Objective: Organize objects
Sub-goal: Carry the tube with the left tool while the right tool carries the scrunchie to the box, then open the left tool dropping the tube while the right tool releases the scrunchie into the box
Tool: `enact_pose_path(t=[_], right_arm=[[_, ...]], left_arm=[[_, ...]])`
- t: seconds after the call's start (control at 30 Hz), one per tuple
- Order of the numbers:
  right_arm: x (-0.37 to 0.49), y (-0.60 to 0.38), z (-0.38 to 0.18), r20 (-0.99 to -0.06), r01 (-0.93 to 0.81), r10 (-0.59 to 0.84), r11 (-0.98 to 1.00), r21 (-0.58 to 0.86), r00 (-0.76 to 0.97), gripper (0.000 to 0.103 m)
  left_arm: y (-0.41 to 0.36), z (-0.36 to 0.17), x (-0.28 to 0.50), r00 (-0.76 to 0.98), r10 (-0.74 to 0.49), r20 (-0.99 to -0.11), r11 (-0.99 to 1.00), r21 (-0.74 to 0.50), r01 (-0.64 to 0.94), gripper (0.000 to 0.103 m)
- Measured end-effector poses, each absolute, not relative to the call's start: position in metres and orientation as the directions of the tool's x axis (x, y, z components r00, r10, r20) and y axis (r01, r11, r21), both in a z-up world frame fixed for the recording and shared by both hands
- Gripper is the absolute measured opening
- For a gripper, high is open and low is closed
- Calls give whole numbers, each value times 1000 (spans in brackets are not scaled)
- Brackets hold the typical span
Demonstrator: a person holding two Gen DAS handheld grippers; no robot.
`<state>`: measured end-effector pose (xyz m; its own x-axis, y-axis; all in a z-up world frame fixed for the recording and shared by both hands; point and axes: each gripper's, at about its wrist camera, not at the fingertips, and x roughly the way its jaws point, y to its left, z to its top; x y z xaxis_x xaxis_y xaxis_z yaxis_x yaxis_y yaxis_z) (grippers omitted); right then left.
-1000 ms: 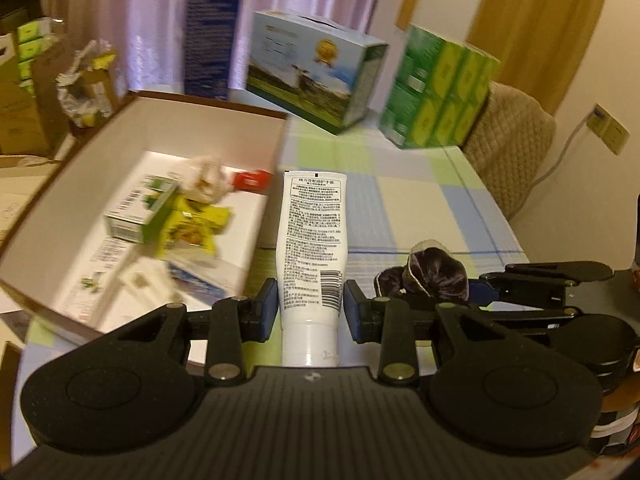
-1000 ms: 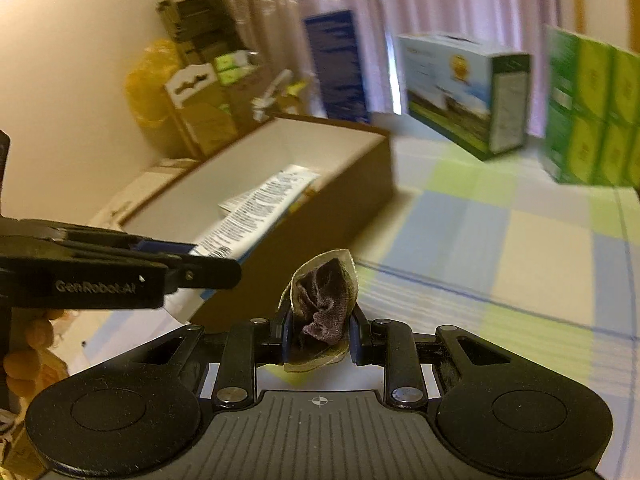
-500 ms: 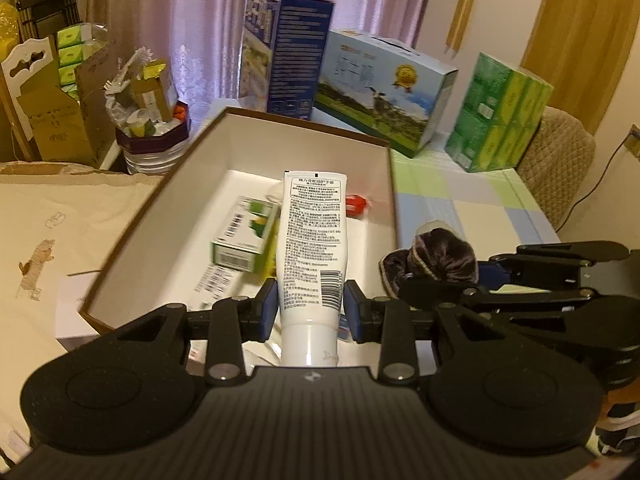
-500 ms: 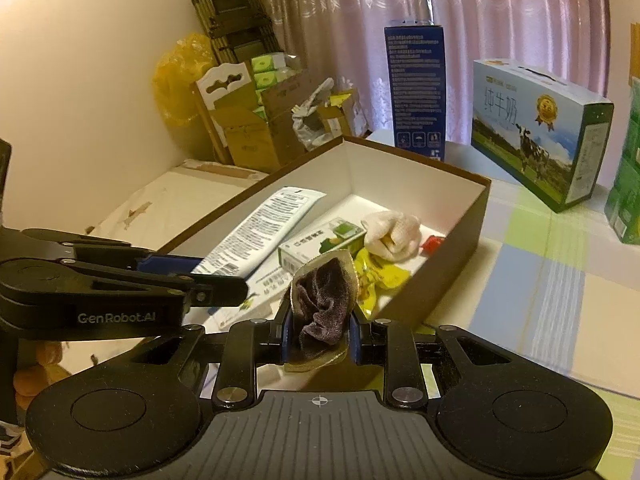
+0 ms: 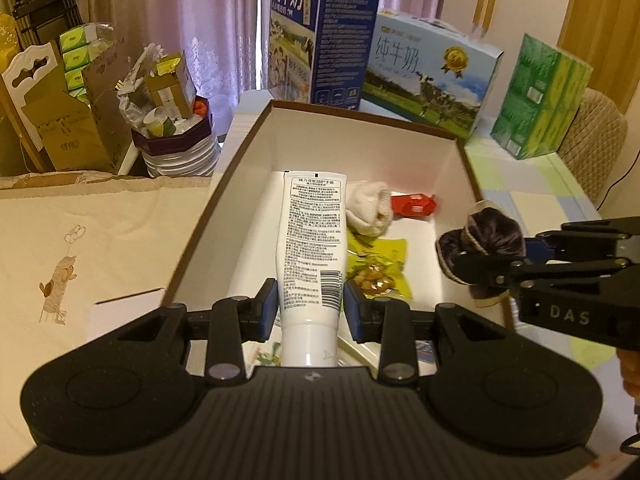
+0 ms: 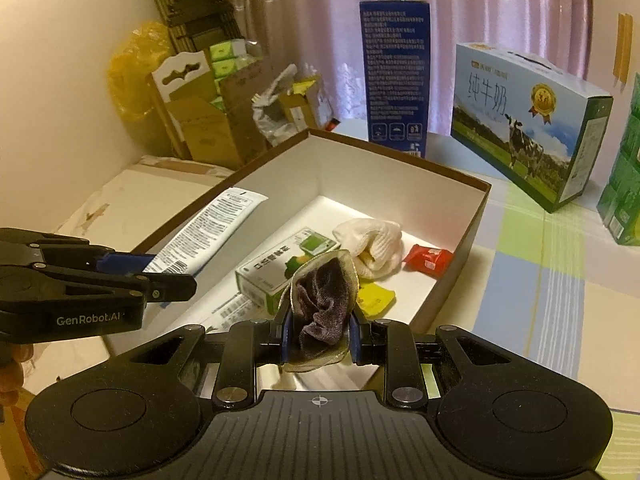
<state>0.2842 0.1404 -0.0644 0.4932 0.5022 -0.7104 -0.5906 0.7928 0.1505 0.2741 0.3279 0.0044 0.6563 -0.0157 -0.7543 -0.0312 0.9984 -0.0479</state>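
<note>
My left gripper [image 5: 310, 308] is shut on a white tube [image 5: 312, 240] with printed text, held over the near end of the open cardboard box [image 5: 360, 152]. The tube [image 6: 208, 232] also shows at the left in the right wrist view, above the box's left wall. My right gripper [image 6: 318, 336] is shut on a dark rolled sock [image 6: 324, 300] over the box's near edge; the sock [image 5: 480, 240] appears at the right in the left wrist view. Inside the box [image 6: 400, 184] lie a white sock [image 6: 372, 244], a red packet [image 6: 428, 260], a yellow snack pack [image 5: 378, 268] and a green-white carton [image 6: 280, 268].
Behind the box stand a tall blue milk carton [image 5: 324, 36], a light-blue milk case [image 5: 432, 76] and green tissue packs [image 5: 540, 100]. Cardboard boxes and a full bin [image 5: 176, 136] crowd the left. A checked cloth [image 6: 560, 272] covers the table to the right.
Both grippers have swung left from the checked table to over the box, carrying the tube and the dark sock. Both grips are unchanged.
</note>
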Motion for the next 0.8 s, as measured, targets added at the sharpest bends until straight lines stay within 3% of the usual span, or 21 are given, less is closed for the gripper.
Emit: enact_pose_path(t=[0.8], right_arm=[[329,150,-81,-738,-530,447,836,144,505,24]], left_arm=[[343,-18,338,641,-14,-768,1000,4,28,33]])
